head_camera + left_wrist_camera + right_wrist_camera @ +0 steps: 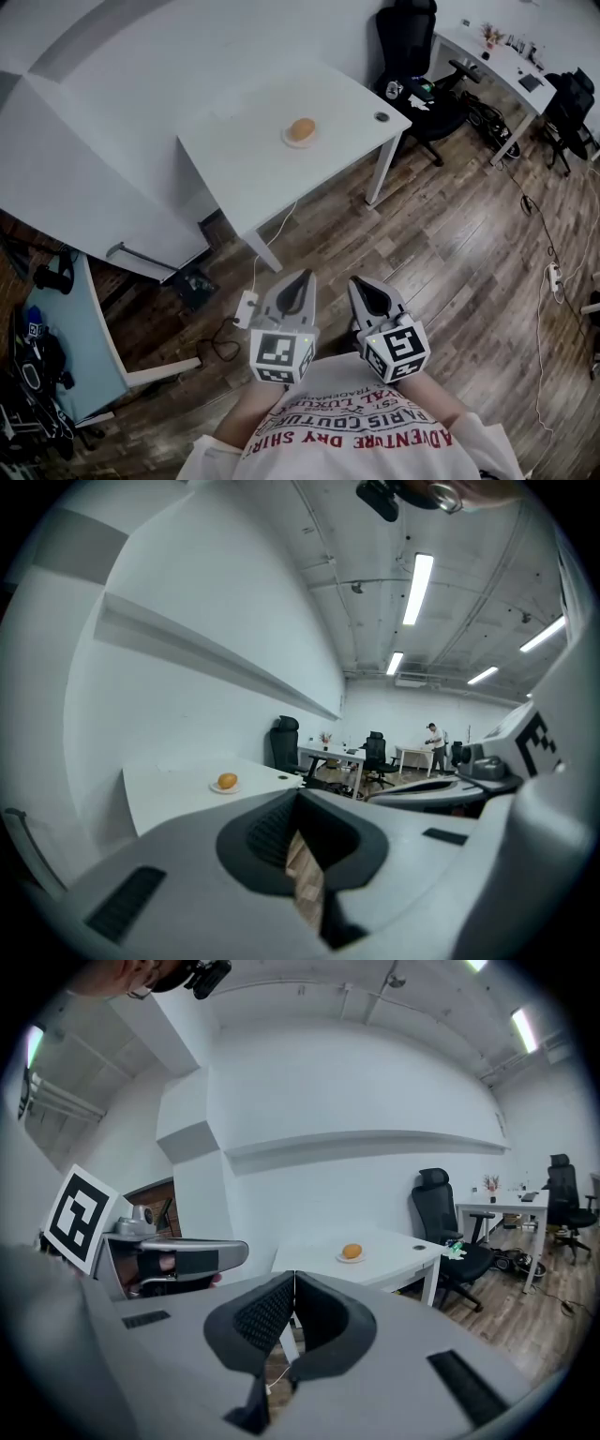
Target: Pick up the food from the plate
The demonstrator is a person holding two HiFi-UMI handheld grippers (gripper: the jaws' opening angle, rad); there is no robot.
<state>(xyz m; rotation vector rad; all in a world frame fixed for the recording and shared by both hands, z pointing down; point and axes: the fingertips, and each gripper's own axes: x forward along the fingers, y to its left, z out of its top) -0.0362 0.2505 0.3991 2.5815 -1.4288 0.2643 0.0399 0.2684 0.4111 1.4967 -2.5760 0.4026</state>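
A round orange-brown piece of food (pixel 301 128) lies on a small white plate (pixel 288 141) on the white table (pixel 244 159), far ahead of me. Both grippers hang close to my chest, well short of the table. The left gripper (pixel 304 276) is shut with nothing in it, and so is the right gripper (pixel 360 282). In the left gripper view the food (pixel 227 781) is small and distant beyond the shut left gripper (pixel 298 795). The right gripper view shows the food (pixel 352 1252) on its plate (pixel 341 1259) past the shut right gripper (pixel 293 1277).
Wooden floor lies between me and the table. A black office chair (pixel 412 56) stands at the table's right end, with another white desk (pixel 497 66) behind it. Cables and a power strip (pixel 553 277) trail along the right. A pale blue desk (pixel 66 347) stands at left.
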